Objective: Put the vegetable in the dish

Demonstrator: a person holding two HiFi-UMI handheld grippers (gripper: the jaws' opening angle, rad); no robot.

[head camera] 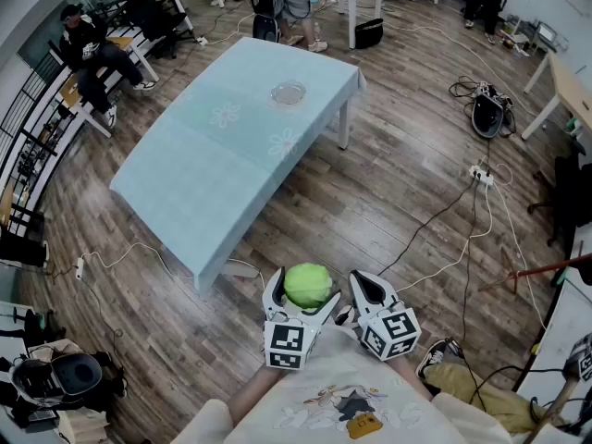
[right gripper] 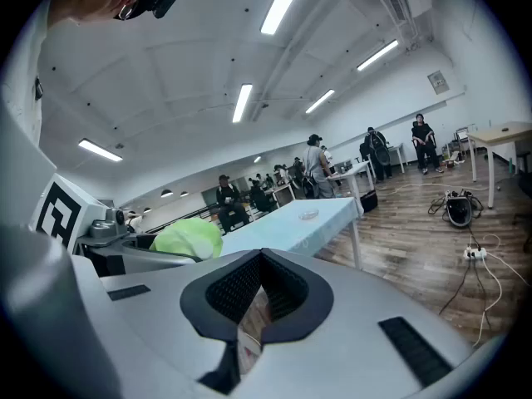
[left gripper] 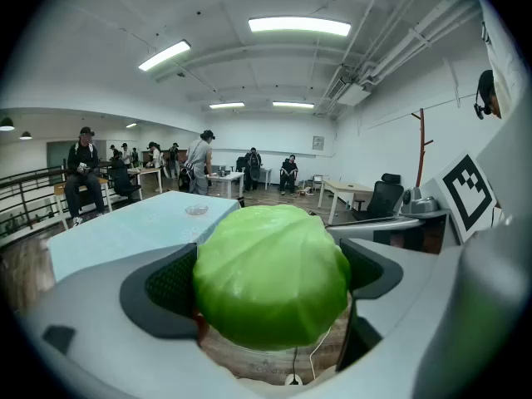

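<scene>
While a person [head camera: 88,46] sits at far left, the table [head camera: 199,160] with a light blue cloth stands left of centre on the wood floor [head camera: 388,183]. A clear glass dish [head camera: 289,92] sits on the table's far end. Low in the head view, close to the wearer, the left gripper [head camera: 302,302] has its jaws spread wide around a round green cabbage [head camera: 308,283], pads pressing both sides. The cabbage is up off the floor and well apart from the table and dish. Just to its right, the right gripper [head camera: 363,287] has its jaws drawn together with only a sliver between the pads, gripping nothing. A power strip [head camera: 480,176] with white cables lies on the floor at right.
</scene>
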